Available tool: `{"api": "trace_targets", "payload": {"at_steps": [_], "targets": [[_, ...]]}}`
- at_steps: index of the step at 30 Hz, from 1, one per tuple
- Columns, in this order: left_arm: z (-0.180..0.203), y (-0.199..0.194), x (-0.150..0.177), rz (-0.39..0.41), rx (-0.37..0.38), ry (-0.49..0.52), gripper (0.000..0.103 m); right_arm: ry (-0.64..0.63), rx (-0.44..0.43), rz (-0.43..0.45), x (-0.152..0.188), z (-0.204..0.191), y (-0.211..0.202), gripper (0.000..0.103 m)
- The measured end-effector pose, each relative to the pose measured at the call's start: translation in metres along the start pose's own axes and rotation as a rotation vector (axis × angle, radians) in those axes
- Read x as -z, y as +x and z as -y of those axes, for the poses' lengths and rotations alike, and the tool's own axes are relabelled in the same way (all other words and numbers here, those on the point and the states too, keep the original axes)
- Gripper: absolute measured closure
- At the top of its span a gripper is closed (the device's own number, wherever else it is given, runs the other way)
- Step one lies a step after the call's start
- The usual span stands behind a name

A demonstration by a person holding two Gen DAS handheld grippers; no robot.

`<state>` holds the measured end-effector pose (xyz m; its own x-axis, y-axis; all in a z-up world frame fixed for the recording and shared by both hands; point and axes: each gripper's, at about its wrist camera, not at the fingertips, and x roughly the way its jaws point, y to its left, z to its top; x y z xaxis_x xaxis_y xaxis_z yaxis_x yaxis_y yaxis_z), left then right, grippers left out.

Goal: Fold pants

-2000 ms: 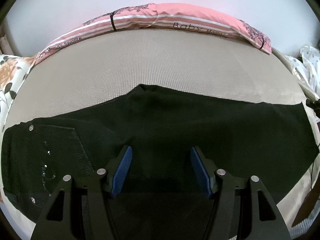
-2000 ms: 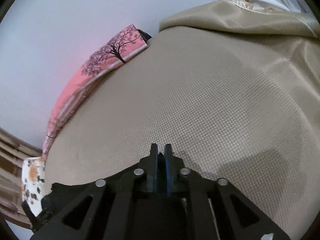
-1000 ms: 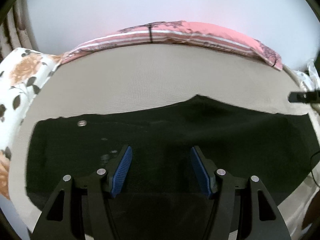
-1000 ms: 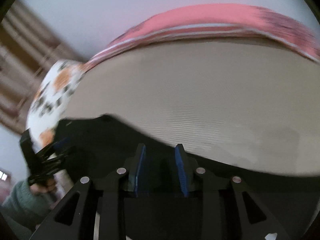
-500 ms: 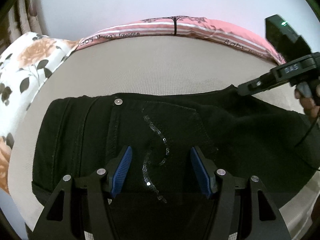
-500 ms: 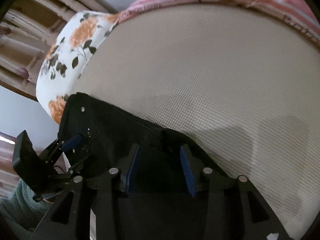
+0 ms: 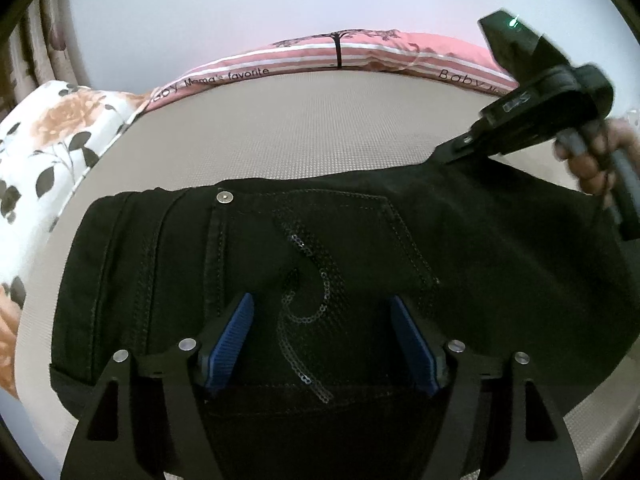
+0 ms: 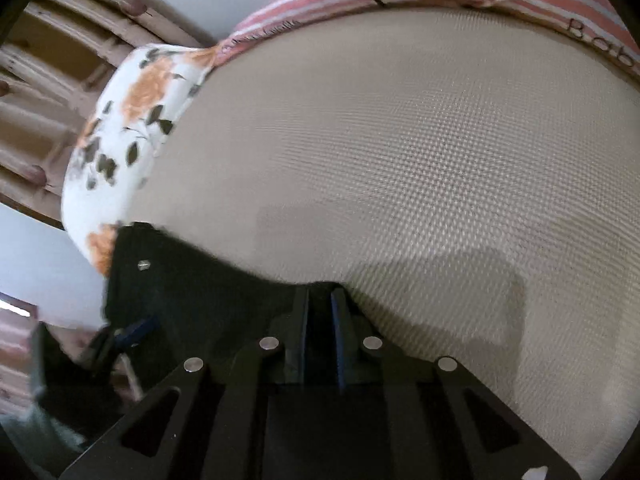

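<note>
Black pants (image 7: 320, 240) lie flat on the beige bed, back pocket with a sequin swirl (image 7: 308, 272) facing up, waistband at the left. My left gripper (image 7: 322, 320) is open, its blue pads either side of the pocket, low over the cloth. My right gripper (image 8: 320, 300) is shut on the far edge of the pants (image 8: 208, 280). It also shows in the left wrist view (image 7: 460, 148), nipping the far edge at the right, with the hand behind it.
The beige bed cover (image 7: 300, 132) stretches beyond the pants. A pink striped pillow (image 7: 340, 54) lies along the white wall. A white floral pillow (image 7: 52, 128) lies at the left. Wooden rails (image 8: 60, 60) stand beyond the floral pillow.
My right gripper has shut on the far edge of the pants; half a second ago it was open. My left gripper has come closer over the pocket and stays open.
</note>
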<state>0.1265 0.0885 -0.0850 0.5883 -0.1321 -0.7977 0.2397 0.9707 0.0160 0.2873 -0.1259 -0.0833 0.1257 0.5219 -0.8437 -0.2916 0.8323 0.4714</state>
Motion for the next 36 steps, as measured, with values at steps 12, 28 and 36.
{"api": "trace_targets", "payload": {"at_steps": [12,28,36], "targets": [[0.006,-0.02,-0.023,0.039,0.002,0.004,0.029,-0.019,0.061,0.164,0.02,-0.012,-0.098,0.075],[0.108,0.04,-0.108,0.025,0.234,0.22,0.029,0.174,0.418,0.182,0.147,0.074,-0.162,0.071],[0.111,0.086,-0.111,-0.036,0.168,0.191,0.029,0.174,0.554,0.248,0.146,0.101,-0.143,0.072]]}}
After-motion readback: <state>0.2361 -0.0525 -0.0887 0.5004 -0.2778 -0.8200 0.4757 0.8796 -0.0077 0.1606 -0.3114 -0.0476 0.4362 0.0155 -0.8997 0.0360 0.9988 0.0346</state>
